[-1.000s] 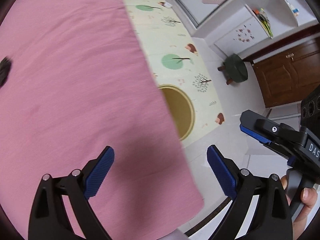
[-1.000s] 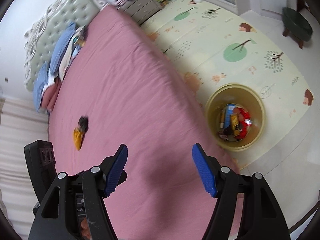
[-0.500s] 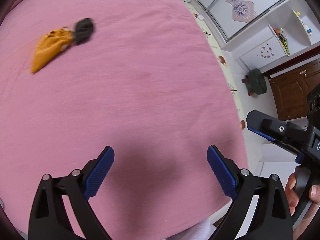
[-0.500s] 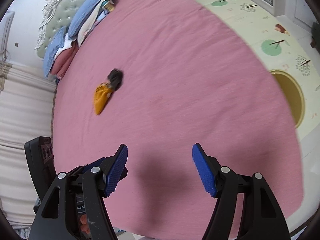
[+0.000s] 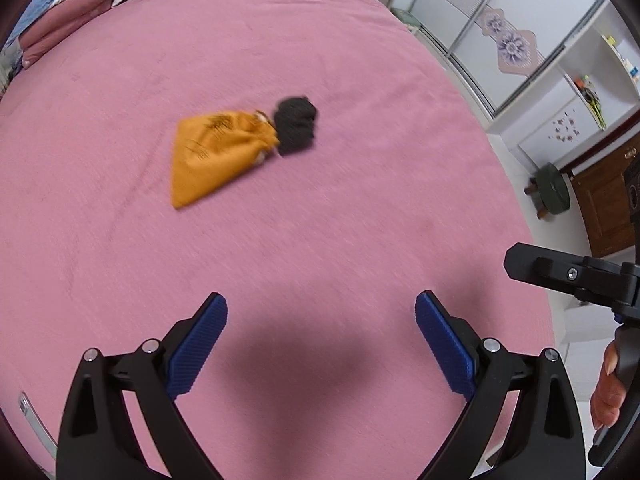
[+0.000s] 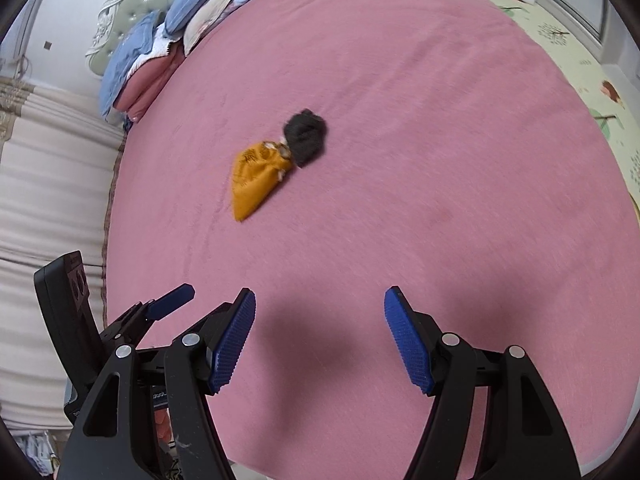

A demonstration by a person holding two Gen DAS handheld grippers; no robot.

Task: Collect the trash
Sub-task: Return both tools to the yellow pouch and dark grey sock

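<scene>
On the pink bed cover (image 5: 360,208), well ahead of both grippers, lies an orange bag (image 5: 216,156) with a black clump (image 5: 296,126) touching its narrow end; both are slightly blurred, so what the clump is made of cannot be told. Seen from the right wrist, the orange bag (image 6: 258,178) and the black clump (image 6: 306,136) lie near the middle of the cover, with nothing between them and either gripper but bare pink fabric and the grippers' own shadows.

Short of the orange bag, the left gripper (image 5: 320,340) hangs over the cover with its blue-padded jaws spread wide and nothing between them. The right gripper (image 6: 320,338) is likewise spread wide and holds nothing. Beyond the bag, pillows and folded bedding (image 6: 160,48) are heaped against a tufted headboard (image 6: 120,8). Right of the bag, past the edge of the bed, a patterned play mat (image 6: 580,60) covers the floor, and the left wrist view shows a dark green stool (image 5: 554,194) beside a brown wooden cabinet (image 5: 604,208).
</scene>
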